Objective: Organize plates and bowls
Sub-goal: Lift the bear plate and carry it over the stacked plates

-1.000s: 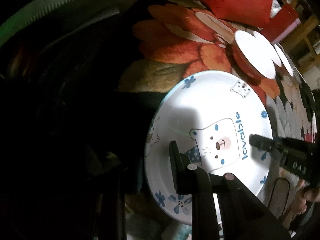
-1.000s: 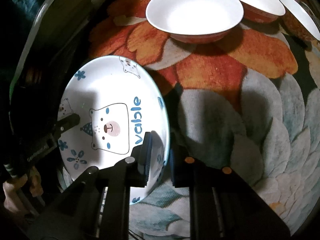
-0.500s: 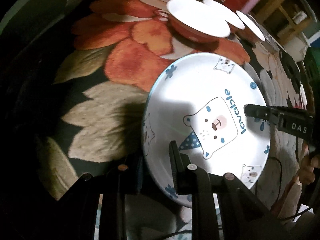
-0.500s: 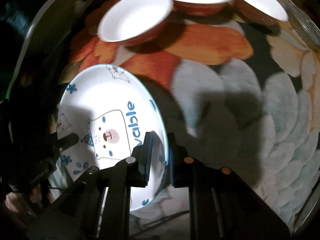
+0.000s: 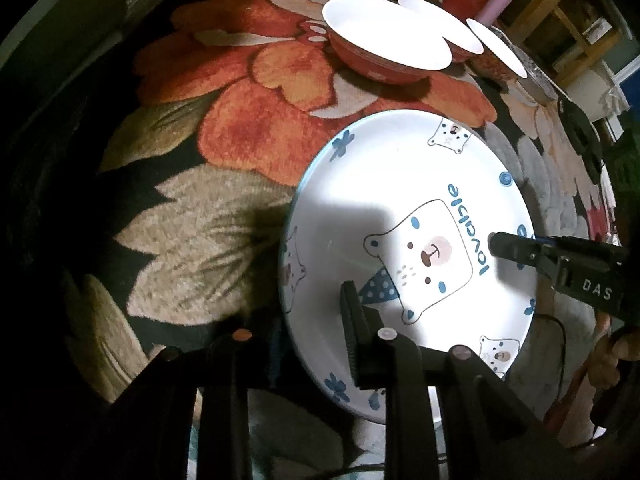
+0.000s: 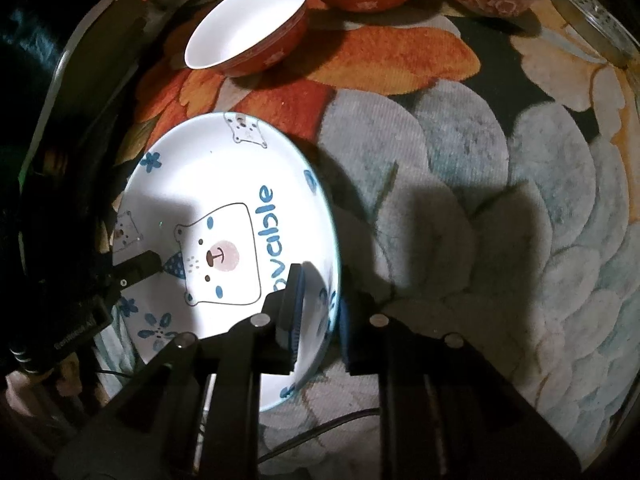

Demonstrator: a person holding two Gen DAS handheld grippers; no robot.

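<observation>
From the left wrist, the plate (image 5: 408, 240) is seen held at its near-left rim by the left gripper (image 5: 310, 336), one finger over the face, the other under the edge; its jaws are opening, the rim between them, and contact is not yet seen to be lost. The right gripper (image 5: 520, 250) is seen at the opposite rim. Three bowls (image 5: 384, 40) are lined up beyond on the floral cloth (image 5: 240, 128). From the right wrist, the plate (image 6: 224, 240) is seen tilted, clamped at its right rim by the right gripper (image 6: 320, 308), jaws closed tight on the edge. The bowls (image 6: 248, 24) lie ahead, well apart. With the left grip easing, the plate's weight is judged to be passing to the right gripper.
</observation>
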